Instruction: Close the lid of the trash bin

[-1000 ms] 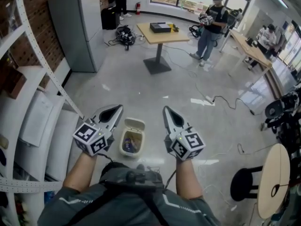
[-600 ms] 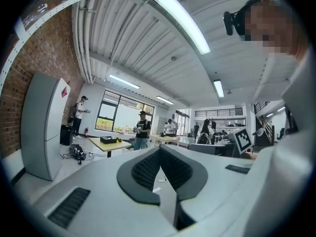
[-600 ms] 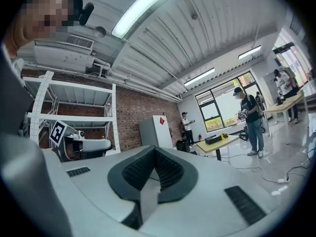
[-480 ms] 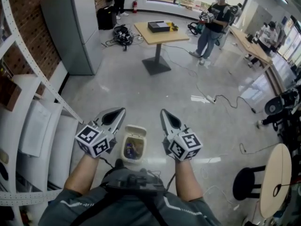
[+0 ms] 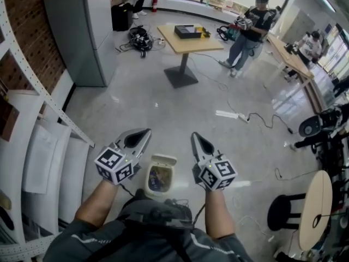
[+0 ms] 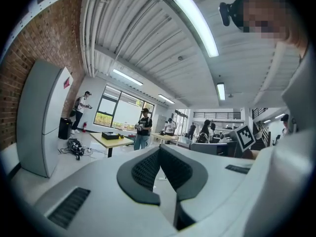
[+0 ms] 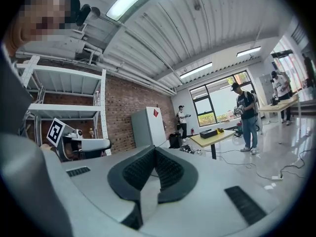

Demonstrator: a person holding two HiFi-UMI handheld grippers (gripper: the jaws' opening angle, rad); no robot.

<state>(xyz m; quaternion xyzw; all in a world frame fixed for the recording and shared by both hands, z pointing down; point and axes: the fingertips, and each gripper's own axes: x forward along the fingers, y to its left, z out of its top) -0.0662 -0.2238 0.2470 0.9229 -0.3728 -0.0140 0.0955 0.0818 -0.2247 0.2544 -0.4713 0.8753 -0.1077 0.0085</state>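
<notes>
On the floor, the trash bin [image 5: 148, 182] sits between the left tongs [image 5: 143, 136] and right tongs [image 5: 196, 141], its lid [image 5: 164, 160] up. Both tongs are pressed together, empty

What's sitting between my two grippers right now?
In the head view, the trash bin, its lid open, sits between the left gripper and the right gripper.
</notes>
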